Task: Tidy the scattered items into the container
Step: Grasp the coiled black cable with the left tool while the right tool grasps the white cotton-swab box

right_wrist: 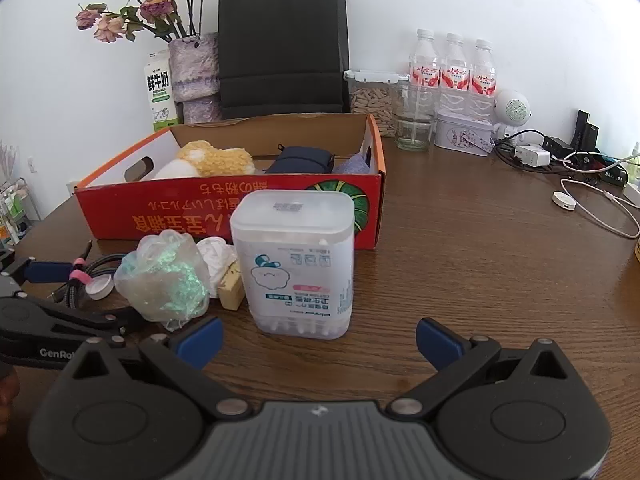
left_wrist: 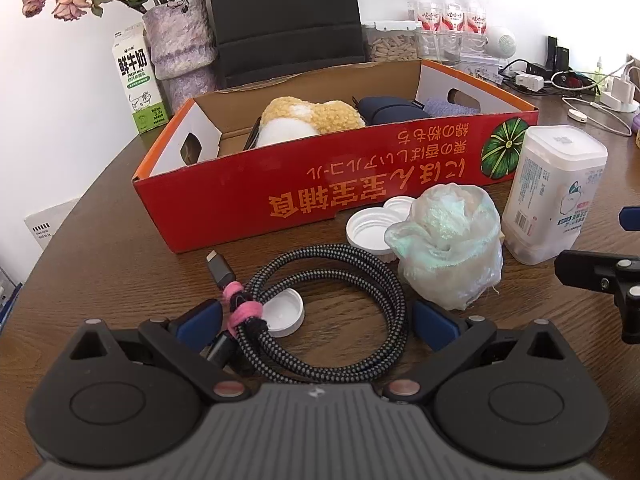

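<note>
A red cardboard box stands on the wooden table, holding a yellow plush, a dark pouch and a purple cloth. In front of it lie a coiled braided cable with a pink tie, white caps, a crumpled iridescent bag and a white cotton-swab box. My left gripper is open, its fingers straddling the cable coil. My right gripper is open just short of the swab box.
Behind the box stand a milk carton, a vase of dried roses, a black paper bag, water bottles and jars. Chargers and white cables clutter the right side. A tan block lies beside the bag.
</note>
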`<state>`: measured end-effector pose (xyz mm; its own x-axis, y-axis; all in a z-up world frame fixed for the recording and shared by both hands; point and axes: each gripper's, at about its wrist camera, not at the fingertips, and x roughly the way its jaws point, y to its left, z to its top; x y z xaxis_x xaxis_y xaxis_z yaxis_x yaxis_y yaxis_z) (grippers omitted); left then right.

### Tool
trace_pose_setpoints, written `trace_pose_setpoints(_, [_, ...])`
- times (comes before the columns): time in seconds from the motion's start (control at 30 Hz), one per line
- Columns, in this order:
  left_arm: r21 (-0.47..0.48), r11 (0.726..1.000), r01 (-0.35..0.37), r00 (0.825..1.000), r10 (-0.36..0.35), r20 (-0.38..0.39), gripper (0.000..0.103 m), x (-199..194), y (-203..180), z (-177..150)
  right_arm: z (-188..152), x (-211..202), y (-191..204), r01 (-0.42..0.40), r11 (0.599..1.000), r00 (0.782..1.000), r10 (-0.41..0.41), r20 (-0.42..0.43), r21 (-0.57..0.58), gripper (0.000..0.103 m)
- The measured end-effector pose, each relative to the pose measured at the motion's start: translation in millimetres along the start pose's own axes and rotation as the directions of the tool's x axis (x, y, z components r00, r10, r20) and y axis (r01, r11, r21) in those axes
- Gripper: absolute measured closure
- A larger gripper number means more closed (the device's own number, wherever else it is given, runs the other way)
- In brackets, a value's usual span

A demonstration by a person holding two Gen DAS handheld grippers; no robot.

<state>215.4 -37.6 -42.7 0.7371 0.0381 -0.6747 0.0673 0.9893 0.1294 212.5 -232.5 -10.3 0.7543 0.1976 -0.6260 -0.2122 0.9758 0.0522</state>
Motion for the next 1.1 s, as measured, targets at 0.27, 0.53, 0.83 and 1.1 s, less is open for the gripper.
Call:
trace_pose_setpoints(0.27, [-0.035, 0.999, 0.010, 1.000, -0.009, 0.011, 0.009, -2, 4, 0, 1, 2, 4, -0.011, 1.000, 1.000, 0.010, -0.004, -0.011, 0.000])
trace_pose_setpoints(0.53, [-0.072, 0.997, 0.006, 0.998, -0.001, 0.066, 0.010, -16, 13, -1, 9, 4, 12, -0.018, 1.000, 1.000, 0.018, 0.015, -0.026, 0.000])
trace_pose_setpoints(0.83, [-0.106, 0.994, -0.004, 0.995, 0.015, 0.101, 0.010, -28, 25, 2, 23, 9, 23, 0.008, 0.999, 0.998, -0.006, 0.061, -0.040, 0.002])
trace_pose_setpoints(1.1, [-0.131, 0.991, 0.000, 0.994, 0.015, 0.111, 0.010, -30, 34, 2, 31, 29, 20, 0.042, 0.999, 0.999, -0.042, 0.028, -0.009, 0.022])
